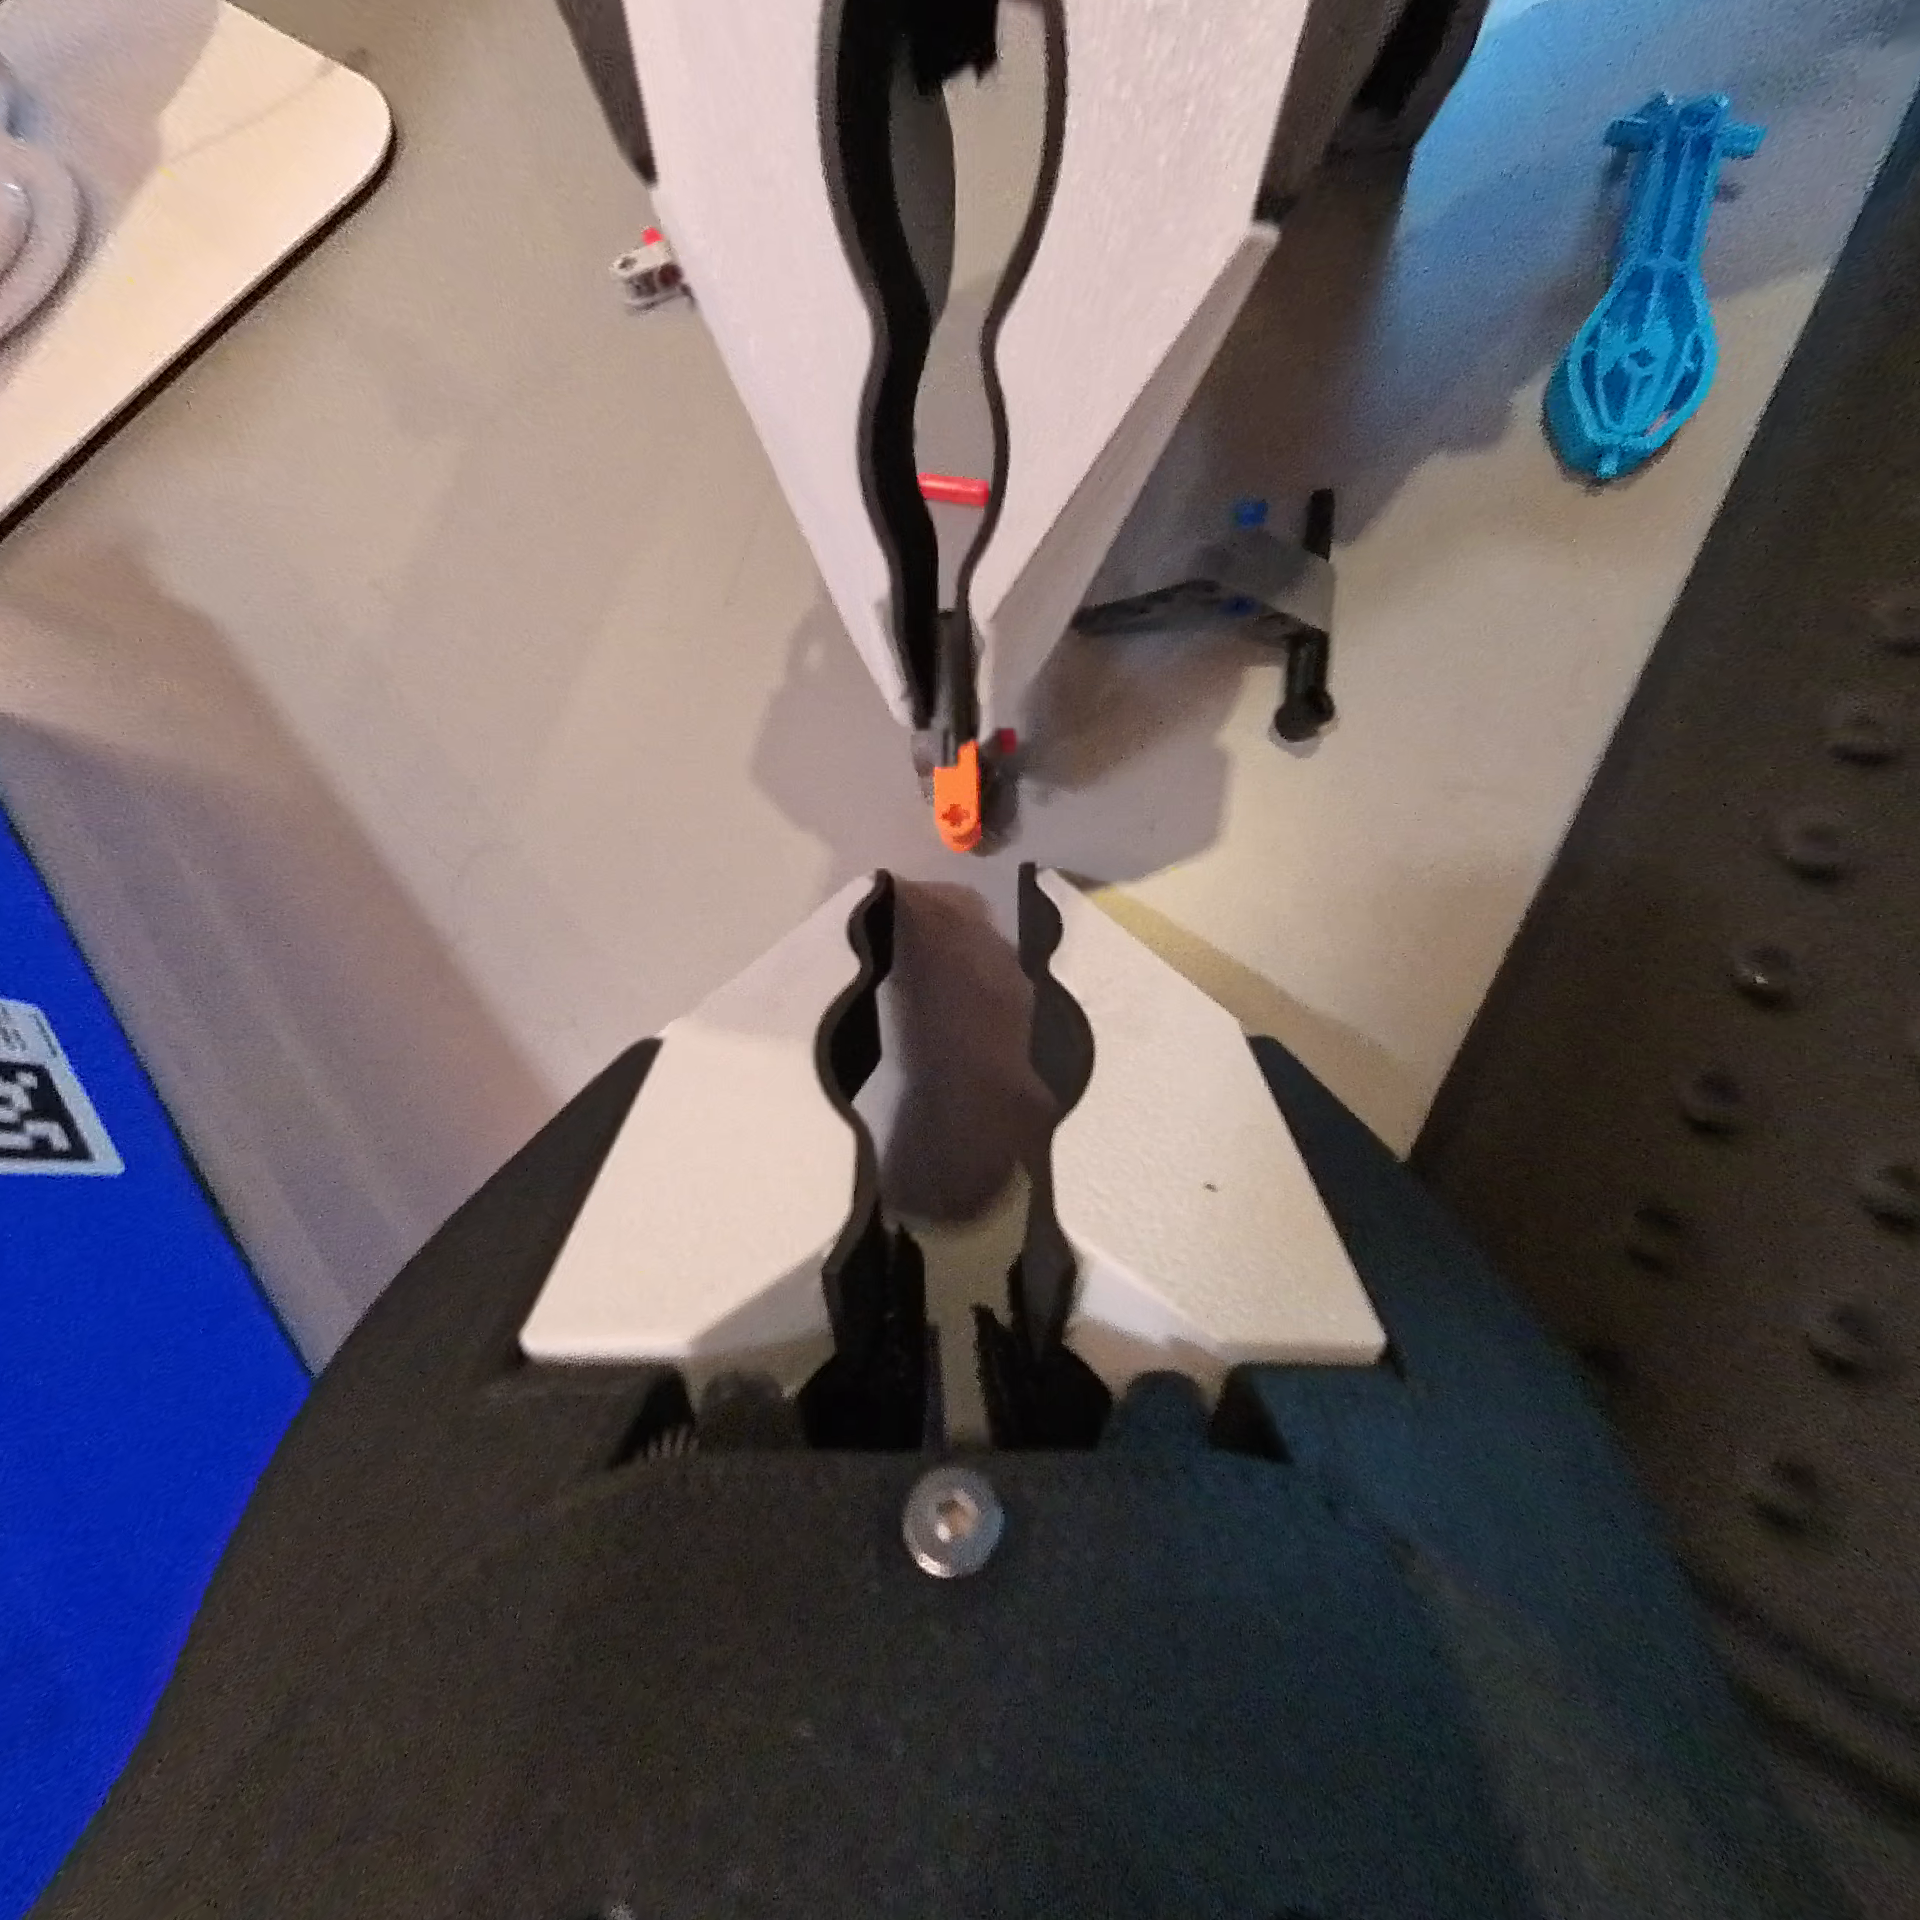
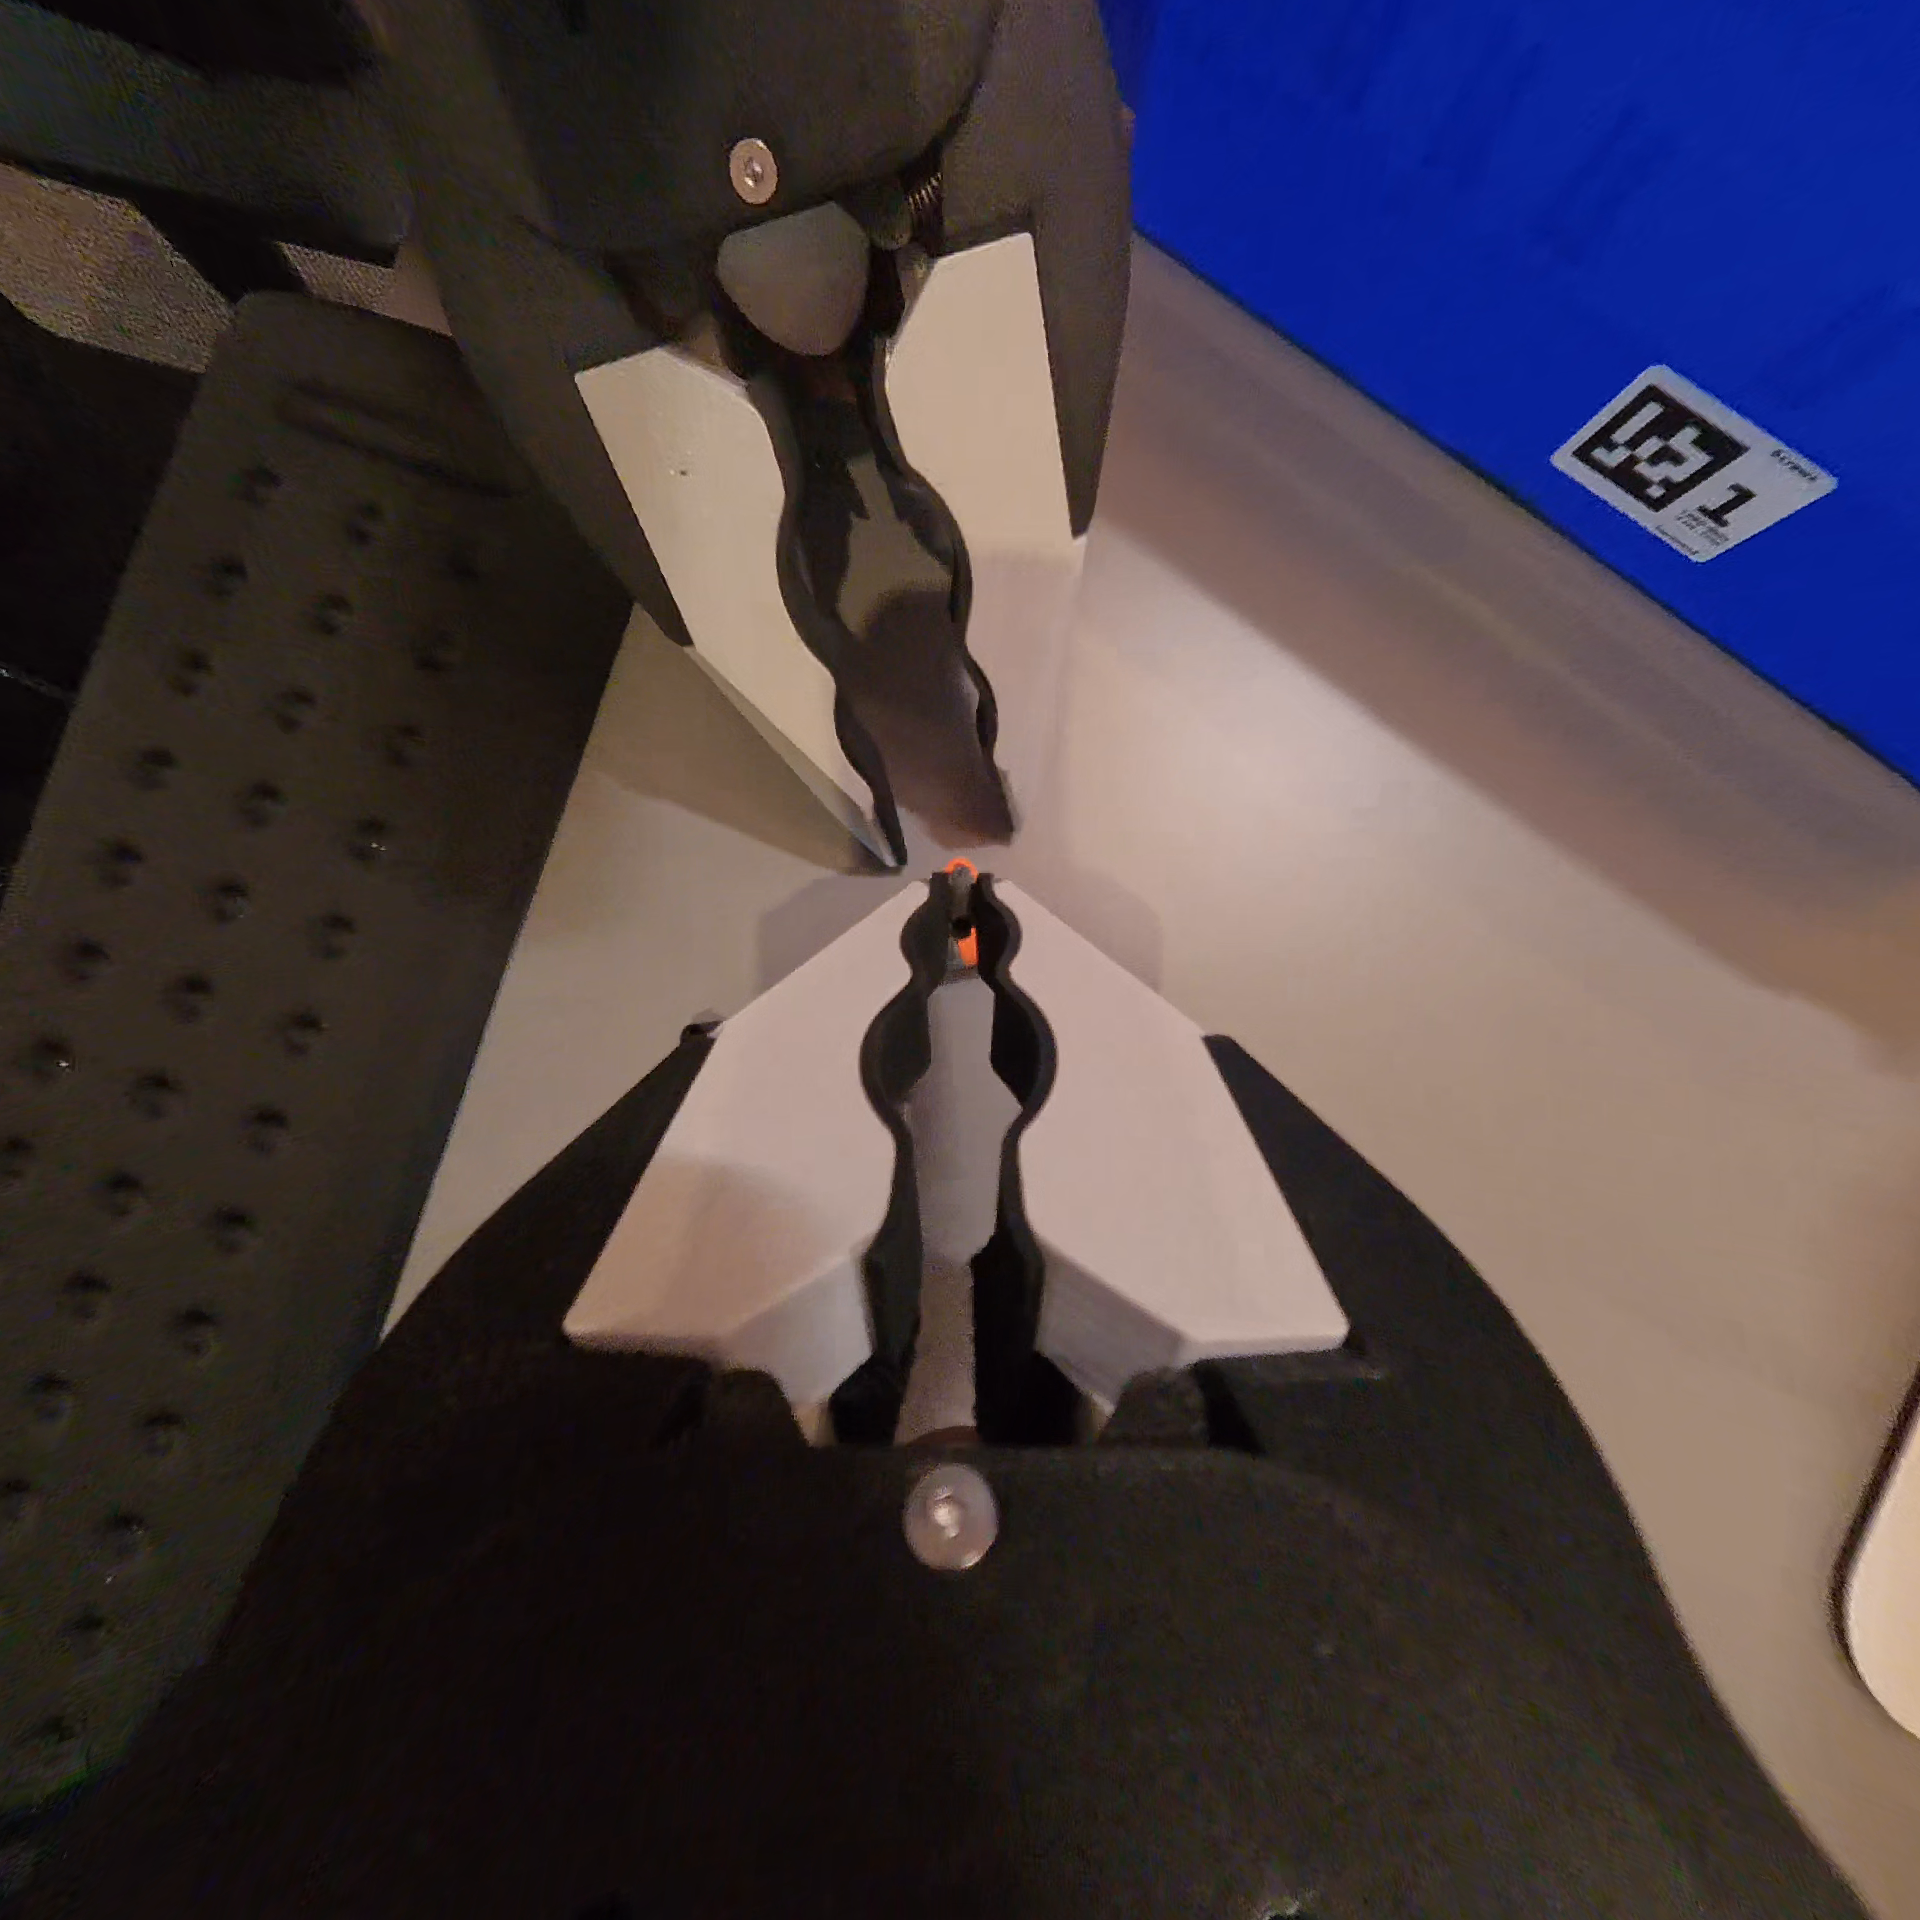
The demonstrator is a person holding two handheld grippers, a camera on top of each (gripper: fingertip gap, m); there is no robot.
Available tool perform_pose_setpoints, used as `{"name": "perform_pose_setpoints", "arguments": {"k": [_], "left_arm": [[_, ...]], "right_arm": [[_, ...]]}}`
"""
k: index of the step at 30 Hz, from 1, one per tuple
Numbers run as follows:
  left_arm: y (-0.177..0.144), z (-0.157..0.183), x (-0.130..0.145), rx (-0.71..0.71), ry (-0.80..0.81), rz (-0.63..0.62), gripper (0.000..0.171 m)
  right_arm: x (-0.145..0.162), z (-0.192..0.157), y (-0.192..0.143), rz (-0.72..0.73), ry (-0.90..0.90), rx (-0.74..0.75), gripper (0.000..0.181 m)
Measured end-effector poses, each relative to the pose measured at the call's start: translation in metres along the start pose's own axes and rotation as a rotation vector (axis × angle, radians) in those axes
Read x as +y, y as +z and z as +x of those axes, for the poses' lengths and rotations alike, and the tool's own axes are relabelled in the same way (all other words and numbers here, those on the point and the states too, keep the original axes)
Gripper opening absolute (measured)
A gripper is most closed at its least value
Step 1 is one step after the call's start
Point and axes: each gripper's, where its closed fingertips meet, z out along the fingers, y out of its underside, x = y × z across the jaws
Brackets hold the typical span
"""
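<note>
My right gripper (image 2: 956, 894) is shut on a small toy-brick piece (image 2: 964, 940) made of black and orange parts. In the left wrist view this gripper (image 1: 948, 707) comes down from the top, and the orange connector (image 1: 956, 800) sticks out below its tips just above the pale tabletop (image 1: 468, 675). My left gripper (image 1: 956, 883) is open and empty, its tips facing the orange connector a short way off. It also shows in the right wrist view (image 2: 940, 831), tip to tip with the right gripper.
A blue plastic part (image 1: 1631, 343), a grey and black brick assembly (image 1: 1247, 603), a red pin (image 1: 951, 488) and a small grey-red piece (image 1: 649, 270) lie on the table. A wooden board (image 1: 156, 239) lies far left, a blue box (image 1: 104, 1351) at left, a black perforated mat (image 1: 1714, 935) at right. The grippers are tip to tip, or close to it.
</note>
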Motion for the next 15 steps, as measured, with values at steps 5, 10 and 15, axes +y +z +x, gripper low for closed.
{"name": "perform_pose_setpoints", "arguments": {"k": [5,10,15], "left_arm": [[0.007,0.003,-0.006,0.003,0.045,0.004,0.008],[0.010,0.001,-0.009,-0.027,0.072,0.010,0.005],[0.008,0.002,-0.016,-0.046,0.096,0.036,0.004]], "right_arm": [[0.005,0.001,0.005,-0.005,0.000,-0.010,0.001],[0.008,0.000,0.006,0.002,0.004,-0.025,0.001],[0.009,-0.003,0.004,0.025,0.004,-0.018,0.001]]}}
